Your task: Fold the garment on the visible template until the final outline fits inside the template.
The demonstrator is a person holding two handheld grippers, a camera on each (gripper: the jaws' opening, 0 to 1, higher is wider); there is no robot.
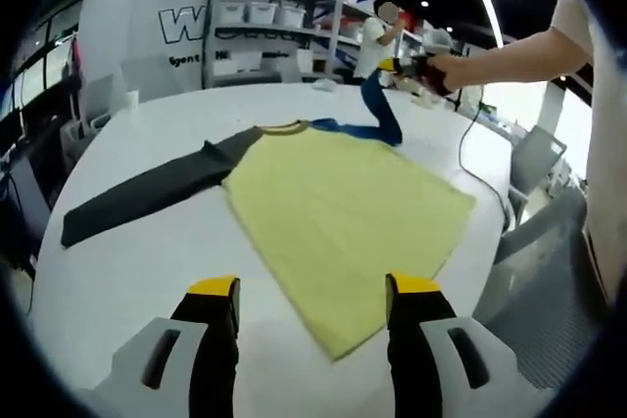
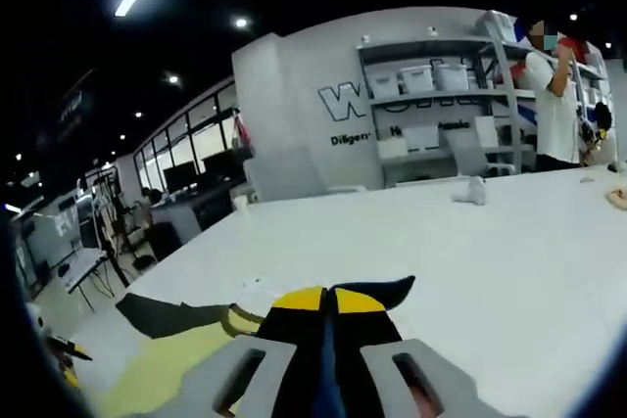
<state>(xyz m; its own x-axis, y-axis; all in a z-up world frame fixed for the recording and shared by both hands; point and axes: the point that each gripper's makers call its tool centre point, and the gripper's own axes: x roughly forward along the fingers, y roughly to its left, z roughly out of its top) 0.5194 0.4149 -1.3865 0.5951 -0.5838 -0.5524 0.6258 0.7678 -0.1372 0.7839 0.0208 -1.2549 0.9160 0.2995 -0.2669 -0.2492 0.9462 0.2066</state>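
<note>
Your left hand-held gripper (image 1: 313, 293) hung released over the yellow cotton raglan shirt (image 1: 343, 212), mostly flat mid-bench (image 1: 137, 271); your right hand-held gripper (image 2: 328, 302) had clenched its blue sleeve (image 1: 380, 110). Folding barely begun.

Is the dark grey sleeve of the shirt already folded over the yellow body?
No, the dark grey sleeve lies stretched out flat on the white table, beside the yellow body.

Shirt (image 1: 343, 217) lies flat on the white table (image 1: 147, 261), yellow body spread out, collar at the far end. Dark grey sleeve (image 1: 147, 193) stretched straight out to the left. Blue sleeve (image 1: 377, 110) lifted off the table at the far side, hanging up toward the right gripper (image 1: 416, 70), pinched between its jaws.
</note>
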